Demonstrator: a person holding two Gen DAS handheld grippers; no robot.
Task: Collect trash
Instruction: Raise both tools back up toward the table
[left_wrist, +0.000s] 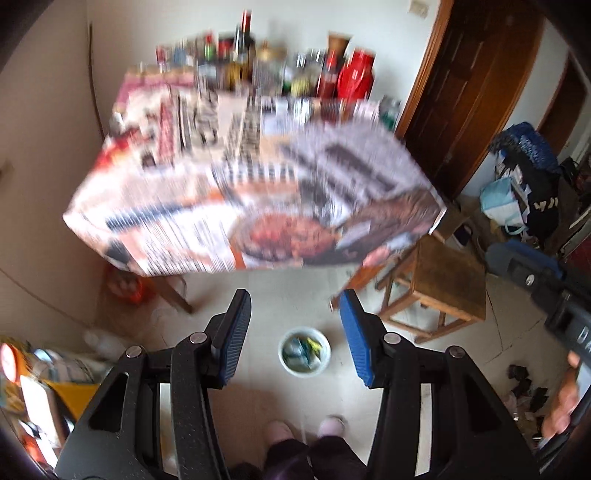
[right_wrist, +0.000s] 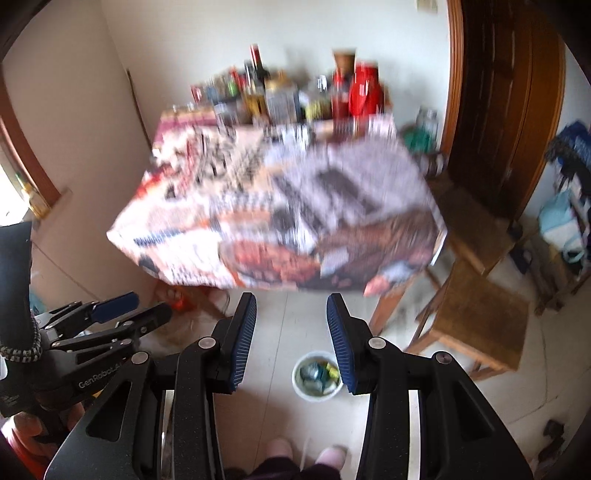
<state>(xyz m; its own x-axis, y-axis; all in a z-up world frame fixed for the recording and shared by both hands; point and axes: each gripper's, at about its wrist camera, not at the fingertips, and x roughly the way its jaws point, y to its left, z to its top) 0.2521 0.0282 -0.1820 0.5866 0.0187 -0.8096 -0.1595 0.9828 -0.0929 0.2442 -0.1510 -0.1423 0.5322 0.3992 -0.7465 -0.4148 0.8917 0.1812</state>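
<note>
A white bin (left_wrist: 304, 355) with crumpled wrappers inside stands on the tiled floor in front of the table; it also shows in the right wrist view (right_wrist: 317, 376). My left gripper (left_wrist: 293, 314) is open and empty, held above the floor with the bin between its fingers in view. My right gripper (right_wrist: 291, 315) is open and empty, also above the bin. The left gripper shows from the side in the right wrist view (right_wrist: 122, 308). The views are motion-blurred.
A table (left_wrist: 255, 206) covered with printed newspaper stands ahead, with several bottles and jars (left_wrist: 273, 70) at its far edge. A wooden stool (left_wrist: 443, 280) stands right of it. Bags and clutter (left_wrist: 524, 192) sit by the door. My feet (left_wrist: 306, 428) are below.
</note>
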